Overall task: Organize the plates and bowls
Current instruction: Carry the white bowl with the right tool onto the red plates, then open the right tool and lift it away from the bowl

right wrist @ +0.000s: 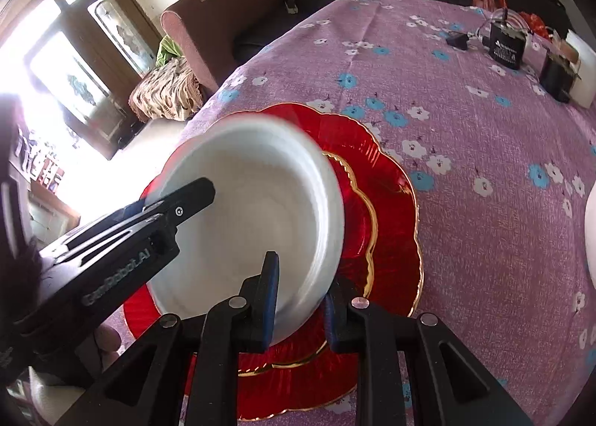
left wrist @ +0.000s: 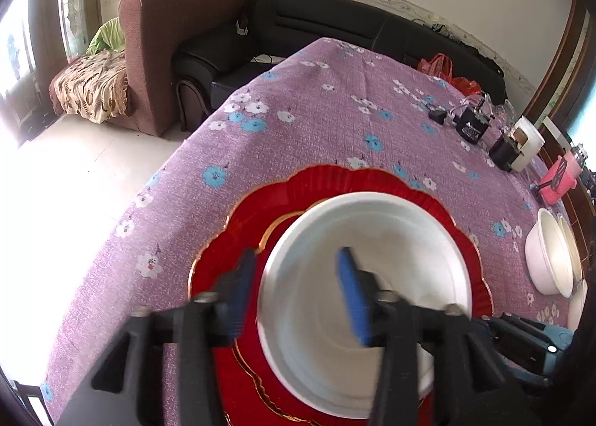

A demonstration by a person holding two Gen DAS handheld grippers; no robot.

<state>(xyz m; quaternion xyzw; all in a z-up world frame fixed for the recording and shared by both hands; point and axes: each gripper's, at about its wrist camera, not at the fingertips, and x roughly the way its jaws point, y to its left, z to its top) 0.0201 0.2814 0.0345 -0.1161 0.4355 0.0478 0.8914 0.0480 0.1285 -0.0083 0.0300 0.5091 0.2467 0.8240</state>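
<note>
White bowl [right wrist: 260, 210] sits on the red plate [right wrist: 391, 210]; right gripper [right wrist: 300, 295] pinches its rim, left gripper [left wrist: 298, 295] spread astride the rim.

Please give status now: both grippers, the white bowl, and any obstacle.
Left gripper open astride bowl rim. Right gripper shut on white bowl, over red plates. No obstacle seen.

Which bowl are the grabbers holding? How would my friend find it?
Find the purple flowered tablecloth, then the red plates with gold edges on it. The white bowl sits over those plates, its rim between the fingers of both grippers. The other white bowls lean at the table's far right, off the plates.
</note>
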